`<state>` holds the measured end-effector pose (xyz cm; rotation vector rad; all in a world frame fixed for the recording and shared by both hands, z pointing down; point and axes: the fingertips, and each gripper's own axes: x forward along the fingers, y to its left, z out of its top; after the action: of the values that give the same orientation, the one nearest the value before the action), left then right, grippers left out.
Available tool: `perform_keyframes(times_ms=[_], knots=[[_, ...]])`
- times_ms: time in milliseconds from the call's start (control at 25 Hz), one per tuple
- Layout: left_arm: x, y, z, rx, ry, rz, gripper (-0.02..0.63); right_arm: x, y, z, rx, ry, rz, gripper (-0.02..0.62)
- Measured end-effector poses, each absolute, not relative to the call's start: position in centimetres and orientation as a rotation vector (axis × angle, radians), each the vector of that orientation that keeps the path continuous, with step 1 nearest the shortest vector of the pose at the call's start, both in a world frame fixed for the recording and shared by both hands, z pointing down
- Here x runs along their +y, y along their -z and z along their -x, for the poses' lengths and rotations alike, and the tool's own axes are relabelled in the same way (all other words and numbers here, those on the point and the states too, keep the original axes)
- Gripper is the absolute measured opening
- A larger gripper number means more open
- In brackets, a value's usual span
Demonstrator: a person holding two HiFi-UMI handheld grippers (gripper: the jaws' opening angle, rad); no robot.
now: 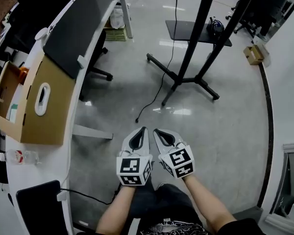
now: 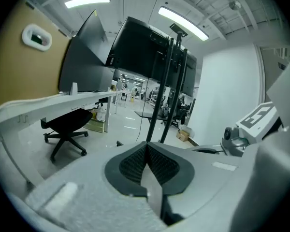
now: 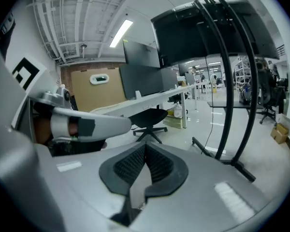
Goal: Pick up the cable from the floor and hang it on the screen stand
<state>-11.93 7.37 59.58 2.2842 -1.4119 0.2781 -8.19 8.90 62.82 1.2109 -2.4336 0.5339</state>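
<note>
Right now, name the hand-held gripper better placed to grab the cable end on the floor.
Likely left: the cable end lies just ahead of the left hand-held gripper; the right hand-held gripper sits farther aside. Both shut, empty.

The screen stand is black and stands upright on the glossy floor at 1 o'clock in the head view. 2 slim posts, set side by side, rise from its base toward the dark screen at the top edge. 3 feet show at the base, reaching toward 10, 7 and 4 o'clock. The cable is thin and black. It comes down past the left post, crosses the foot that points to 10 o'clock, then trails loosely over the floor in a gentle curve. Its free end, a small dark plug, lies on the floor at 7 o'clock from the base, apart from the feet.
</note>
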Motion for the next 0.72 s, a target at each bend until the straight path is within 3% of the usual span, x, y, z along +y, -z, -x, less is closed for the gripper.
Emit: perform_keyframes(times_ms=[440, 720], knots=[[-5.2, -79.2, 19.4, -1.514, -0.279, -2.214, -0.009, -0.9, -89.4, 13.0, -2.329, -0.668, -1.012, 0.006], [-10.5, -89.7, 21.6, -1.496, -0.282, -2.256, -0.009, -3.4, -105.5, 16.3, -2.245, -0.841, -0.972, 0.038]])
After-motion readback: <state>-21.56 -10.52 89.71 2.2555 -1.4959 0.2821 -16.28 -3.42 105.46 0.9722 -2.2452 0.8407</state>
